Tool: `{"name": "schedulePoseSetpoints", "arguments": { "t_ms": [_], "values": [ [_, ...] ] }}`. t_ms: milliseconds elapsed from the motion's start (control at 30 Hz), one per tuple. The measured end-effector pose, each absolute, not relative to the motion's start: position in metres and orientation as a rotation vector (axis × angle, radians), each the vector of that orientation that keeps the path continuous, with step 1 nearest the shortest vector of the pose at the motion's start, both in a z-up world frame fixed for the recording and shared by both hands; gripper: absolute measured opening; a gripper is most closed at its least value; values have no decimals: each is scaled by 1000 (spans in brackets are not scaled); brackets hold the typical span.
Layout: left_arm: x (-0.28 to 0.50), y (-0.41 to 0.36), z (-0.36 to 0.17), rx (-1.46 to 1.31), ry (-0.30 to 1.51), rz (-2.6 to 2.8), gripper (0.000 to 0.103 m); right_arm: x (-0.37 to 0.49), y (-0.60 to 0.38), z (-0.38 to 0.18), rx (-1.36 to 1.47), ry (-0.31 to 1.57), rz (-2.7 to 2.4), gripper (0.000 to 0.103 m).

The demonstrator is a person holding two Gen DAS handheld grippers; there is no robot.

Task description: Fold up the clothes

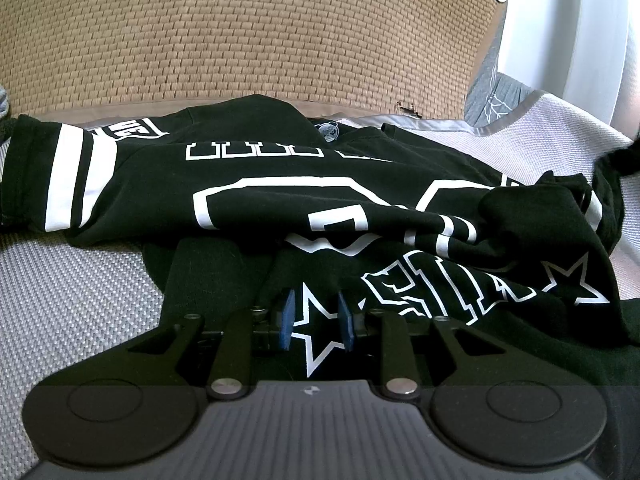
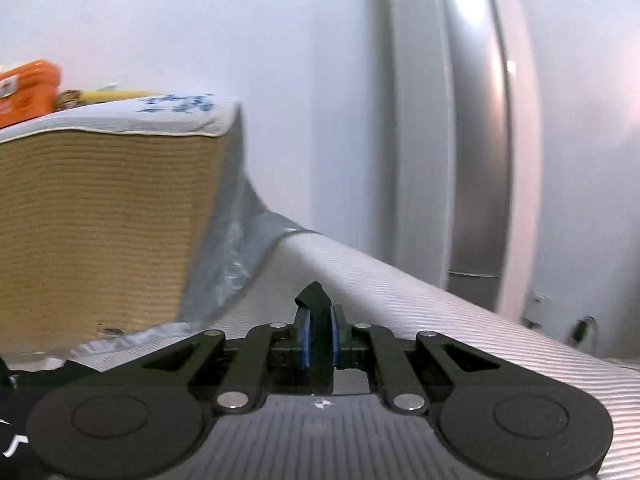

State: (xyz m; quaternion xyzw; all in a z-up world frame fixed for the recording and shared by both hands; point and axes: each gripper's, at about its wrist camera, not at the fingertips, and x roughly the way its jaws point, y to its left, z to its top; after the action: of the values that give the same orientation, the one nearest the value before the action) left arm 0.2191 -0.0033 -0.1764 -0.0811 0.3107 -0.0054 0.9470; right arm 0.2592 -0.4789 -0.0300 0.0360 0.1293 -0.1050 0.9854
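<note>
A grey ribbed woven mat carries the black cotton jersey, printed with white block numerals, stars and sleeve stripes, rumpled across its middle. Behind the jersey rises a tan brick-weave cushion. At the jersey's near hem, the left gripper pinches the cloth between blue pads. The right gripper clamps a black fabric fold.

One black jersey with white print is seen spread on one grey woven mat. Two white stars are counted on its near part, and two white stripes on the sleeve at the left. One tan woven mattress is seen at the far side. One orange object is seen atop it, blurred.
</note>
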Motion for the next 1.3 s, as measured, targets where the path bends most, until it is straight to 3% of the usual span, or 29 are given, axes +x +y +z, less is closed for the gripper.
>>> {"name": "schedulePoseSetpoints", "arguments": {
  "t_ms": [700, 1167, 1267, 1300],
  "values": [
    [218, -4, -176, -159, 637, -15, 27, 155, -590, -37, 178, 325, -426, 10],
    [220, -5, -174, -133, 654, -12, 27, 187, -520, -53, 151, 440, -147, 11],
    [224, -7, -168, -124, 678, -22, 34, 208, -484, -60, 89, 475, -51, 12],
    [225, -6, -166, -131, 685, -32, 44, 214, -471, -62, 66, 486, -17, 12]
  ]
}}
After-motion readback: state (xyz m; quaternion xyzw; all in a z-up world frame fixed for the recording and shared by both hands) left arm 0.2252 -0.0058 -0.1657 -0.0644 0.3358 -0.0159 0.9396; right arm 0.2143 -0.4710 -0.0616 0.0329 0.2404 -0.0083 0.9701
